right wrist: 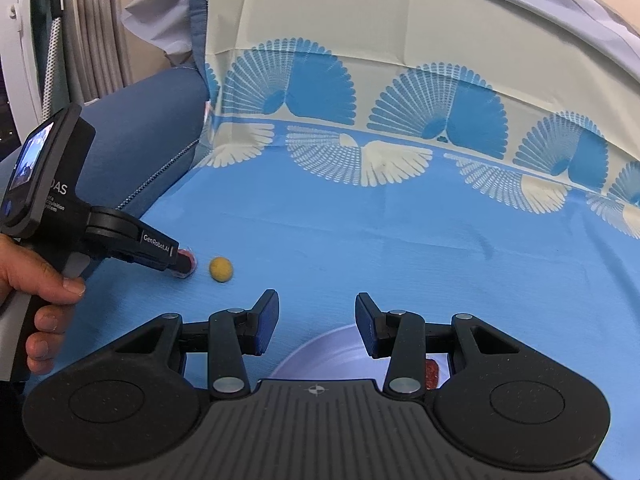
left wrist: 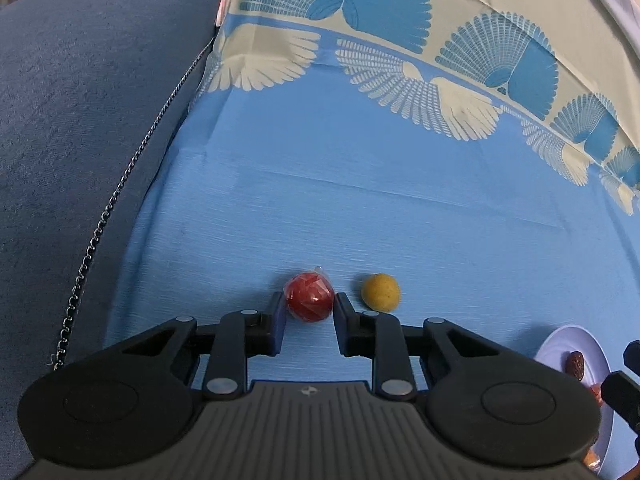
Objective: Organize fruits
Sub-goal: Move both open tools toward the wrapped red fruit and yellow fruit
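From the left wrist: the left tongs [left wrist: 310, 312] are narrow, their tips flanking one red wrapped fruit [left wrist: 310, 297] on the blue cloth [left wrist: 360, 208]; whether the pads press it, I cannot tell. One yellow fruit [left wrist: 380, 292] lies just beside it. One pale plate [left wrist: 576, 344] sits at the right edge with a dark fruit [left wrist: 575, 365].

From the right wrist: the right tongs [right wrist: 316, 320] gape, empty, over that plate [right wrist: 328, 354]. A hand [right wrist: 36, 280] grips the left tool.
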Motion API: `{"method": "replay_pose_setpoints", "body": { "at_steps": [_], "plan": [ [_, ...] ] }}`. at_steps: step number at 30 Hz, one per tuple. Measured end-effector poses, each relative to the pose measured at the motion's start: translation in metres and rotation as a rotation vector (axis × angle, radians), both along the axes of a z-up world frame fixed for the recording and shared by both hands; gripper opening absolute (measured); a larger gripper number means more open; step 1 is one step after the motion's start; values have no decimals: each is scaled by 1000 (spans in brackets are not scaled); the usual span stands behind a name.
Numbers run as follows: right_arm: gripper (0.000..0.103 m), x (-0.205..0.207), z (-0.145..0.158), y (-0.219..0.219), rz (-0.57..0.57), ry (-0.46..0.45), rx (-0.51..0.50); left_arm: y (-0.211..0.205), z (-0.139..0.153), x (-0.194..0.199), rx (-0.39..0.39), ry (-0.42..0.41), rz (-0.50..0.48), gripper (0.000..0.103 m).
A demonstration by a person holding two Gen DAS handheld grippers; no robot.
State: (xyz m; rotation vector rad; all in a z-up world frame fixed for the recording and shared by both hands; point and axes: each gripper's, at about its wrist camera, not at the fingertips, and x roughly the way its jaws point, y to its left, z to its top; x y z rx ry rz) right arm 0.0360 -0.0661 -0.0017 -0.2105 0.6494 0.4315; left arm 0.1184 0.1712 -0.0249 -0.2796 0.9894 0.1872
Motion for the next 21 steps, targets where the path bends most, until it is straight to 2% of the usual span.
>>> {"method": "replay_pose_setpoints", "body": {
  "at_steps": [12,21],
  "plan": [
    [45,3,-12,35,48,3,-2,1,0,4,-2,-16,3,29],
    [45,20,-26,62,90,9,-12,16,4,0,19,-34,101,28]
  ]
}}
